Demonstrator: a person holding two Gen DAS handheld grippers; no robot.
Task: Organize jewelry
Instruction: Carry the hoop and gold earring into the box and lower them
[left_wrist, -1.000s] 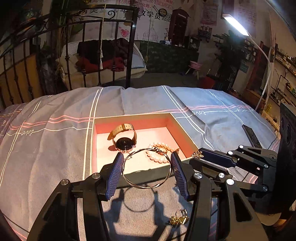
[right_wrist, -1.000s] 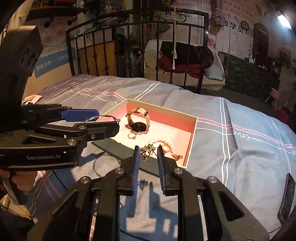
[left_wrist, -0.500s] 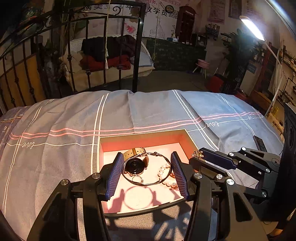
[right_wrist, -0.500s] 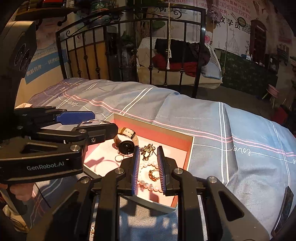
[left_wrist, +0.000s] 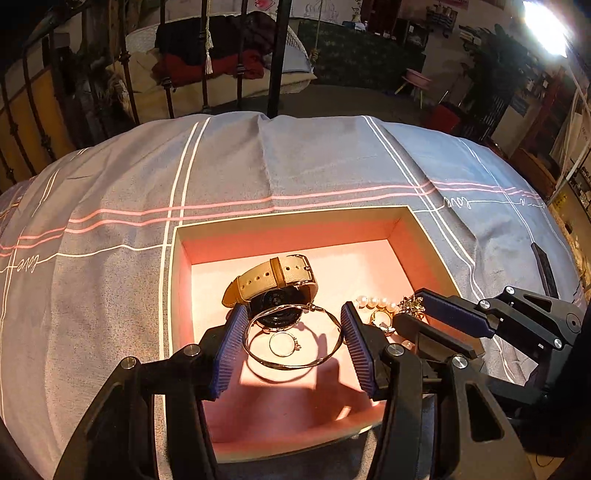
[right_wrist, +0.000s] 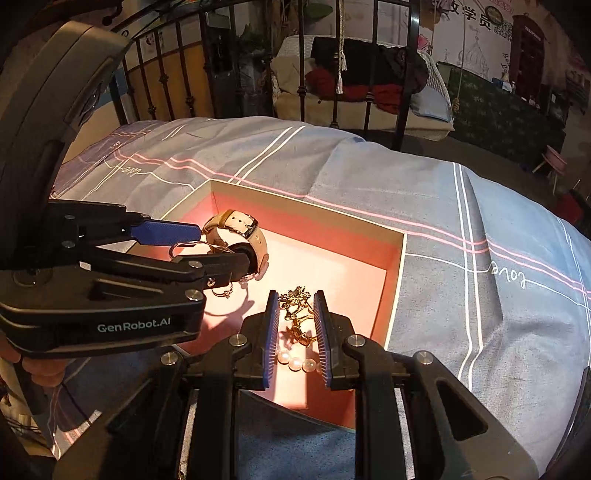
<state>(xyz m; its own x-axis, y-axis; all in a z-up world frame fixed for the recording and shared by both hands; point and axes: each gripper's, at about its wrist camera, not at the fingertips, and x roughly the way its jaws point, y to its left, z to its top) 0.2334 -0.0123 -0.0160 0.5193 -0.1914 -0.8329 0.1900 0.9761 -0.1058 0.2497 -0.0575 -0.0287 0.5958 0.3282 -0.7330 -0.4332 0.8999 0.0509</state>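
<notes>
An open box with a pink lining (left_wrist: 288, 212) lies on the bed. Inside are a tan-strapped watch (left_wrist: 275, 280), a small ring (left_wrist: 282, 343) and a pearl bracelet (left_wrist: 376, 302). My left gripper (left_wrist: 293, 310) hangs over the box floor, shut on a thin metal bangle (left_wrist: 295, 366) that spans its blue pads. To its right, my right gripper (left_wrist: 406, 312) is shut on a small gold ornament (left_wrist: 412, 304). In the right wrist view the ornament (right_wrist: 293, 299) sits at the tips of the right gripper (right_wrist: 295, 299), above the pearl bracelet (right_wrist: 295, 363). The left gripper (right_wrist: 218, 245) is beside the watch (right_wrist: 243, 229).
The box rests on a grey-blue striped bedsheet (left_wrist: 314, 158). A black iron bed frame (left_wrist: 277, 55) stands behind it. A flat black object (left_wrist: 541, 266) lies on the sheet at the right. A person's hand (right_wrist: 33, 365) grips the left handle. A bright lamp (left_wrist: 546, 26) glares at the upper right.
Both grippers have moved forward and down, from in front of the box to over its inside. The bangle and the gold ornament stayed in their grips.
</notes>
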